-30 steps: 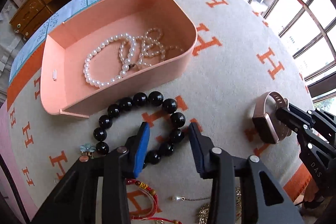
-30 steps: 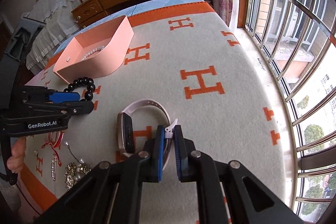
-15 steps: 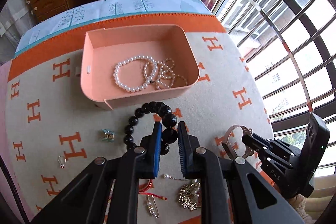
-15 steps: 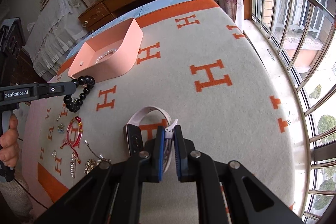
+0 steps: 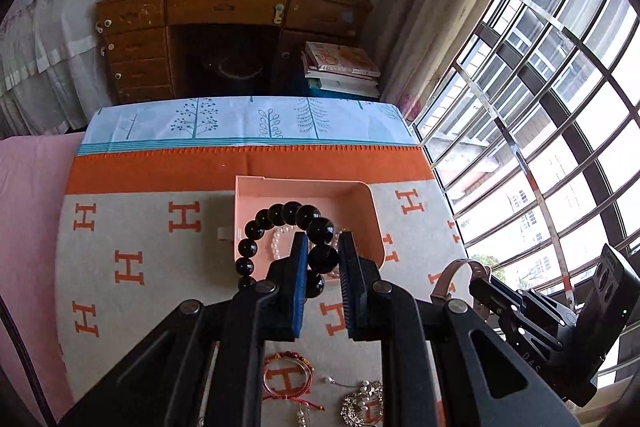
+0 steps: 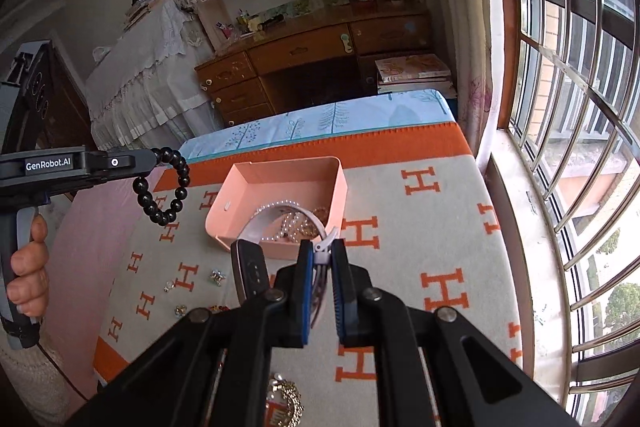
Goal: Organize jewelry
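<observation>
— Bracelet of black beads [image 5: 280,243]: where is it seen from the box?
— It is held up in the air by the left gripper [image 5: 323,269], the jaws clamped on one bead, the loop hanging to the left side. In the left wrist view the pink box [image 5: 374,223] is seen just behind and below the beads, so a forward and downward move is judged to be needed.
— And the watch?
— The pink watch [image 6: 256,269] is gripped by the right gripper [image 6: 322,261], the jaws closed on its strap near the clasp — the dark face is turned to the left. The box is straight ahead of it; which hand is nearer cannot be told.
— What is kept in the box?
— Pearl strands [image 6: 292,225] and a golden piece are seen inside. Small pieces are left on the blanket [image 6: 400,227].
</observation>
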